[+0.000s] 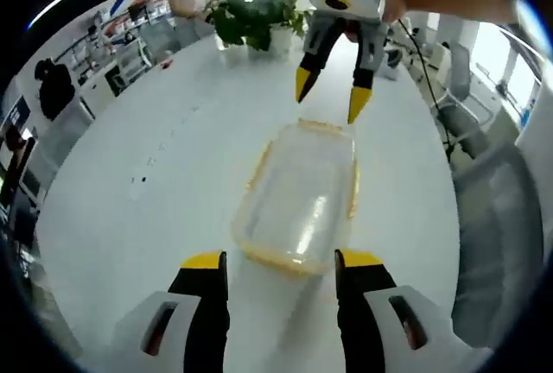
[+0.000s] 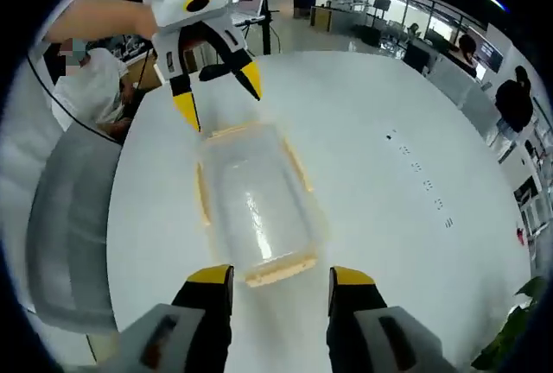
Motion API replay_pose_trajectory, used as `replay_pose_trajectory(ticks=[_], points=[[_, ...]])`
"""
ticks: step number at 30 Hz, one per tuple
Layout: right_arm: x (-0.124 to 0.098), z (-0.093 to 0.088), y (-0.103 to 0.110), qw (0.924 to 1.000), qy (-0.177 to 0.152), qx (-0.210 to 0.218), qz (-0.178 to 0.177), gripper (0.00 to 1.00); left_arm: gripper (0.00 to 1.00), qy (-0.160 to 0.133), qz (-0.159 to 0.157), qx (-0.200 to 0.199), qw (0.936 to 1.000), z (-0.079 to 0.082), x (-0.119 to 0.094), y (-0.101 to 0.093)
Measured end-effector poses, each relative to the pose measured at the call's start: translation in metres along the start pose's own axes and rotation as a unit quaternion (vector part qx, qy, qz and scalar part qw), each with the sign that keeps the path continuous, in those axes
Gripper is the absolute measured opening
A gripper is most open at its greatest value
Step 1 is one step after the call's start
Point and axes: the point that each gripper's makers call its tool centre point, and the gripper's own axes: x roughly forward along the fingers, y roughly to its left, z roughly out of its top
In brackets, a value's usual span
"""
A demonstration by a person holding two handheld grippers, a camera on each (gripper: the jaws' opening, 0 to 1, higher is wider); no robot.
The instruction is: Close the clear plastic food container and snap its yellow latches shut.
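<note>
A clear plastic food container with yellow latches along its rim lies on the white table, its lid resting on top. My left gripper is open just short of its near end, jaws either side of the near latch. Beyond the container's far end, my right gripper hovers open, held by a hand. In the right gripper view the same container lies lengthwise, my right gripper open near its end latch, and the left gripper open above the far end.
A potted green plant stands at the table's far side. A grey office chair sits at the table's right edge, seen again as the chair. People stand and sit around the office beyond the table.
</note>
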Motion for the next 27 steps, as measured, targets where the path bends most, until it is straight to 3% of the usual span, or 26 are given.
replay_pose_trajectory(ticks=[5,9,11,15,18,19,20,21,22,25,27], points=[[0.003,0.009,0.001,0.9953,-0.025,0.092,-0.018,0.42,0.46,-0.016,0.019,-0.078,0.9966,0.004,0.002,-0.002],[0.006,0.009,-0.002,0.985,-0.031,0.163,-0.046,0.42,0.44,-0.013,0.049,-0.122,0.9912,0.0,0.003,0.003],[0.006,0.009,-0.004,0.9829,-0.034,0.172,-0.055,0.41,0.46,-0.028,0.045,-0.158,0.986,0.001,0.006,0.0],[0.009,0.007,-0.003,0.9705,-0.045,0.229,-0.063,0.42,0.45,-0.03,0.052,-0.206,0.9768,-0.004,0.009,-0.001],[0.012,0.002,0.0,0.963,-0.047,0.259,-0.059,0.42,0.44,-0.045,0.054,-0.254,0.9647,-0.004,0.012,-0.001],[0.012,0.001,0.001,0.9626,-0.051,0.261,-0.054,0.42,0.45,-0.051,0.057,-0.279,0.9572,-0.005,0.013,0.0],[0.012,0.002,0.001,0.9583,-0.06,0.274,-0.056,0.42,0.45,-0.052,0.059,-0.287,0.9546,-0.007,0.013,0.001],[0.013,0.001,-0.001,0.9478,-0.07,0.306,-0.057,0.42,0.45,-0.056,0.059,-0.29,0.9535,-0.007,0.014,0.001],[0.014,0.001,0.001,0.944,-0.073,0.318,-0.051,0.42,0.44,-0.056,0.053,-0.296,0.952,-0.007,0.016,-0.003],[0.019,-0.001,0.004,0.9396,-0.073,0.331,-0.046,0.42,0.42,-0.052,0.054,-0.289,0.9543,-0.008,0.02,-0.007],[0.023,-0.001,0.008,0.9361,-0.074,0.342,-0.038,0.43,0.41,-0.057,0.052,-0.308,0.9484,-0.008,0.021,-0.007]])
